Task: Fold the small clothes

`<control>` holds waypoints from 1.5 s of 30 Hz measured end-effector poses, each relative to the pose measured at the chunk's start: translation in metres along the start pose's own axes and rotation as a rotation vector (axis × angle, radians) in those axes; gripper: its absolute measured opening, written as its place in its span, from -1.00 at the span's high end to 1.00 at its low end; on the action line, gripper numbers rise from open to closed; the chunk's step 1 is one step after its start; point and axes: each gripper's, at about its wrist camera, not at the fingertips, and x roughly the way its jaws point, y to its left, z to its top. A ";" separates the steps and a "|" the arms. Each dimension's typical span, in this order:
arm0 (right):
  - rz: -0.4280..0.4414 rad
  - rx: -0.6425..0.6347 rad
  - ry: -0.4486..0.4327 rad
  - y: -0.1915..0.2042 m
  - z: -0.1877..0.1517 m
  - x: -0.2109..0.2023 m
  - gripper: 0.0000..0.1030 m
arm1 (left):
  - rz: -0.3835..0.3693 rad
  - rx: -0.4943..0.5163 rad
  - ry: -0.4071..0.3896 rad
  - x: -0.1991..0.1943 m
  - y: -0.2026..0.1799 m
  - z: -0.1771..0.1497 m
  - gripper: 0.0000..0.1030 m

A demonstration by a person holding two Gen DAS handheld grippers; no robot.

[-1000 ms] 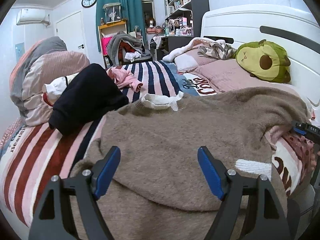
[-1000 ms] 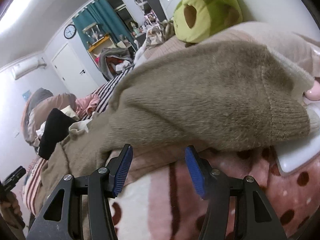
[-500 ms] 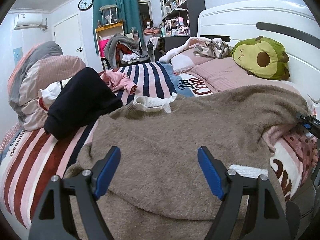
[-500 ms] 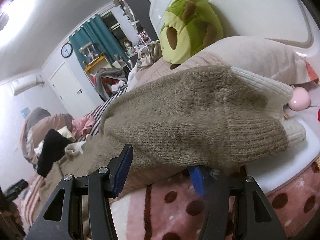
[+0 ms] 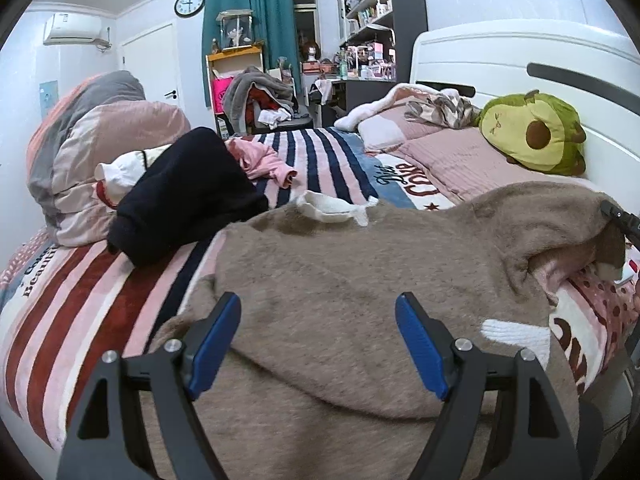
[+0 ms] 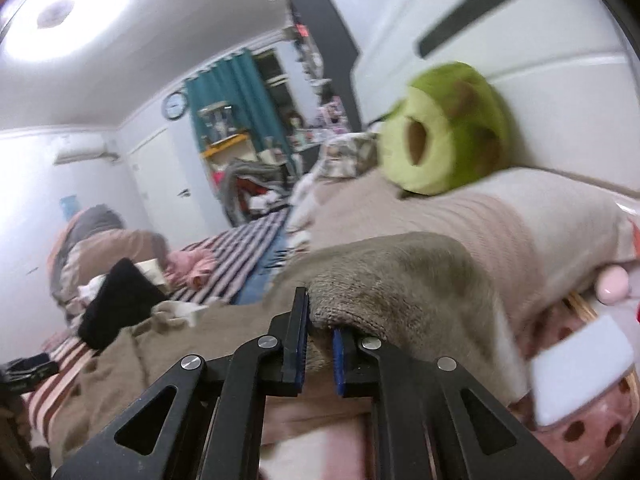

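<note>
Since 0.5 s ago: right gripper (image 6: 318, 350) went from spread to nearly closed, jaws now pinching the sleeve end of the brown sweater (image 5: 360, 280), knit bunched between the blue pads (image 6: 339, 360). That sleeve is lifted off the bed; right view is tilted up more and motion-blurred. Left gripper (image 5: 318, 340) barely changed: jaws wide apart, hovering over the near part of the sweater, holding nothing.

Sweater position: spread across the near end of the striped bedspread (image 5: 80, 300), white collar (image 5: 332, 208) on the far side, white cuff (image 5: 516, 332) to the right near the bed edge. In the left view the right gripper's tip shows at the sweater's raised right sleeve (image 5: 592, 216).

Relative to the sweater:
- black garment (image 5: 184, 196) just beyond its left shoulder, lying over something white
- pink garment (image 5: 260, 160) further back from the black one
- rolled pink/grey duvet (image 5: 92, 152) far left
- pink pillow (image 5: 460, 156) beyond on the right, avocado plush (image 5: 532, 136) on it against the white headboard (image 5: 520, 60)

Room: teal curtain (image 5: 248, 20), wall clock (image 5: 189, 2), air conditioner (image 5: 72, 28), white door (image 5: 152, 64), cluttered shelves (image 5: 368, 8) at the back. Ceiling light (image 6: 60, 12) on.
</note>
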 end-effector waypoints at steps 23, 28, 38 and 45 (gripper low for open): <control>0.389 -0.684 0.468 0.332 -0.120 0.078 0.92 | 0.044 -0.084 -0.123 -0.089 0.156 -0.073 -0.59; 0.365 -0.816 0.630 0.340 -0.163 0.088 0.80 | 0.039 -0.094 -0.106 -0.088 0.166 -0.083 -0.60; 0.413 -0.773 0.621 0.326 -0.138 0.042 0.47 | -0.061 -0.044 -0.080 -0.069 0.125 -0.070 -0.61; 0.344 -0.691 0.478 0.277 -0.094 0.018 0.37 | -0.174 0.047 -0.042 -0.045 0.057 -0.052 -0.61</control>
